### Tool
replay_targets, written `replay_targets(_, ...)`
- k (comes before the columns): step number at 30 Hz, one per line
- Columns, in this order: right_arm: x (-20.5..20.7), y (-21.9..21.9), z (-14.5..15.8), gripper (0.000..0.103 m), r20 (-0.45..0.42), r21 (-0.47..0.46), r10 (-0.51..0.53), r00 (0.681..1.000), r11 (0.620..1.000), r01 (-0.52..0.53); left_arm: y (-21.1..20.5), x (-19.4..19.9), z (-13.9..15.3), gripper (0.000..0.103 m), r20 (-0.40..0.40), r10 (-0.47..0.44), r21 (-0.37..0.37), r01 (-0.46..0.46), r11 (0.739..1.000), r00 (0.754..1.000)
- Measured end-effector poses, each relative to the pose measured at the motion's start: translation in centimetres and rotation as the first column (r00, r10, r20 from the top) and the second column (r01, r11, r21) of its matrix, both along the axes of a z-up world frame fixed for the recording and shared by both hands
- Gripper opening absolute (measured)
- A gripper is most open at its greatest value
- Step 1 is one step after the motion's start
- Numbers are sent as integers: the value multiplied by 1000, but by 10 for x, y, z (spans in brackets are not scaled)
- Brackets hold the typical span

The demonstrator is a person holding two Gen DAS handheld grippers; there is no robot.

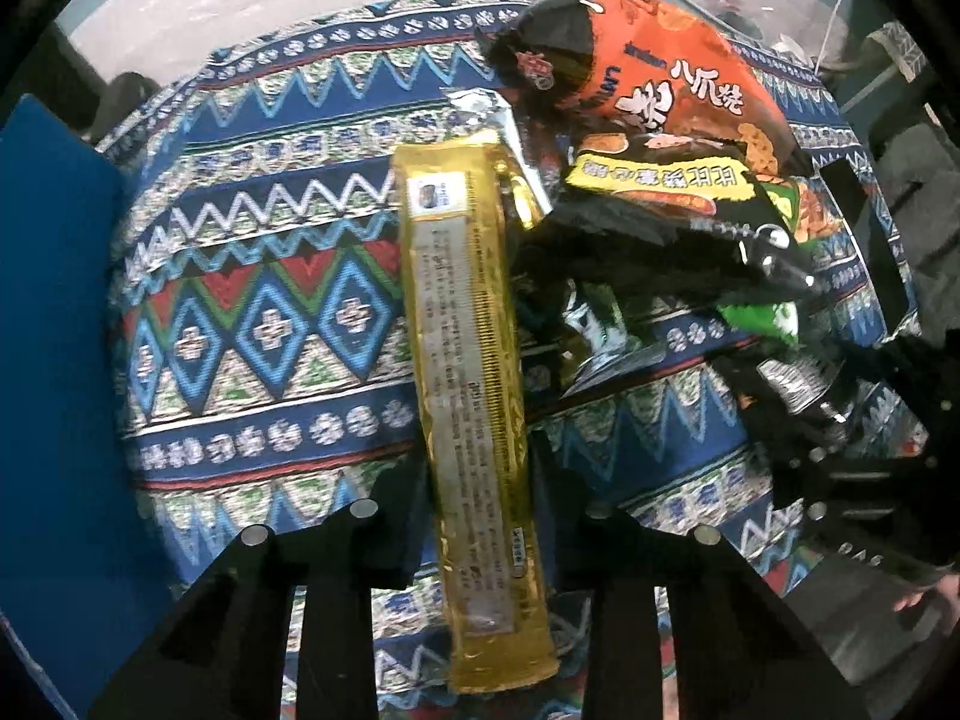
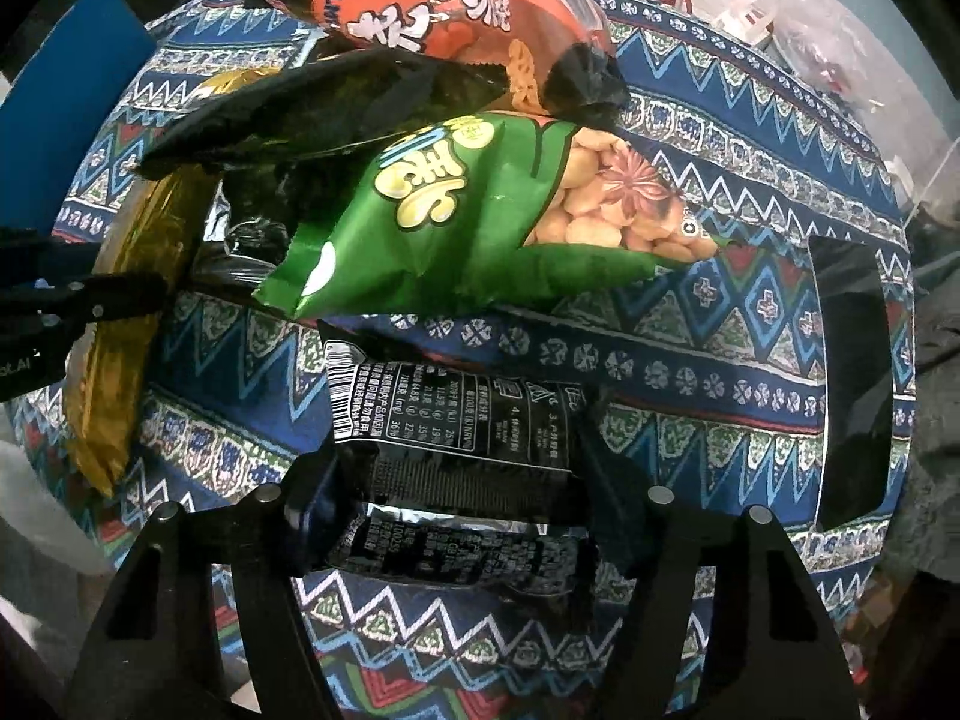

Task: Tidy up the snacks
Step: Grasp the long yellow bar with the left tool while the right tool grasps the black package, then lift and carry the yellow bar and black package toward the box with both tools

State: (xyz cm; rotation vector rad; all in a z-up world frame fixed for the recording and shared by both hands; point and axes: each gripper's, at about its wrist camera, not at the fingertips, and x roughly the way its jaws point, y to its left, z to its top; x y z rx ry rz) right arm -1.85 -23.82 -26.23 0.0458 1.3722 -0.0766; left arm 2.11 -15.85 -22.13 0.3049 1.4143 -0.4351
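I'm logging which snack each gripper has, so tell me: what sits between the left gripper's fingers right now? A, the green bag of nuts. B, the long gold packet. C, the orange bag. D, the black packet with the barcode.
B: in the left wrist view the long gold packet runs up between the closed fingers of the left gripper.

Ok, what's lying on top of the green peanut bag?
A crumpled black packet lies across the green peanut bag at its upper left end, and the orange snack bag overlaps its top edge. What lies beneath the green bag is covered, apart from the patterned cloth.
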Motion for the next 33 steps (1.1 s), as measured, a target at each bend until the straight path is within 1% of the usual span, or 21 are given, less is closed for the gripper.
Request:
replay_targets(3, 3, 10, 9, 69, 15, -10, 1, 1000, 1000, -1, 9, -4, 7, 29, 22, 6, 3, -6, 1000, 1000)
replay_targets(7, -1, 18, 32, 69, 42, -30, 3, 999, 1000, -2, 20, -13, 21, 28, 61, 10, 6, -10, 1000, 998)
replay_targets(13, -9, 25, 62, 69, 104, -52, 13, 994, 999, -8, 27, -31, 41, 28, 117, 8, -4, -7, 1000, 993)
replay_targets(14, -10, 27, 67, 69, 118, -59, 20, 993, 998, -13, 31, -24, 38, 28, 123, 6, -5, -5, 1000, 992)
replay_targets(17, -10, 32, 80, 69, 151, -73, 29, 988, 997, -18, 36, -29, 50, 28, 161, 2, -4, -1, 1000, 987)
replay_targets(22, -5, 37, 101, 69, 199, -77, 38, 979, 997, -23, 65, -35, 74, 28, 212, 6, -19, -2, 1000, 977)
replay_targets(23, -4, 45, 102, 69, 206, -80, 39, 978, 997, -23, 67, -35, 80, 28, 228, 11, -25, -6, 1000, 974)
replay_targets(25, -1, 44, 106, 69, 224, -85, 42, 974, 996, -24, 79, -34, 87, 28, 250, 15, -33, -6, 999, 968)
replay_targets(33, 9, 53, 130, 69, 285, -92, 53, 957, 995, -28, 94, -41, 129, 28, 390, 13, -44, 4, 999, 921)
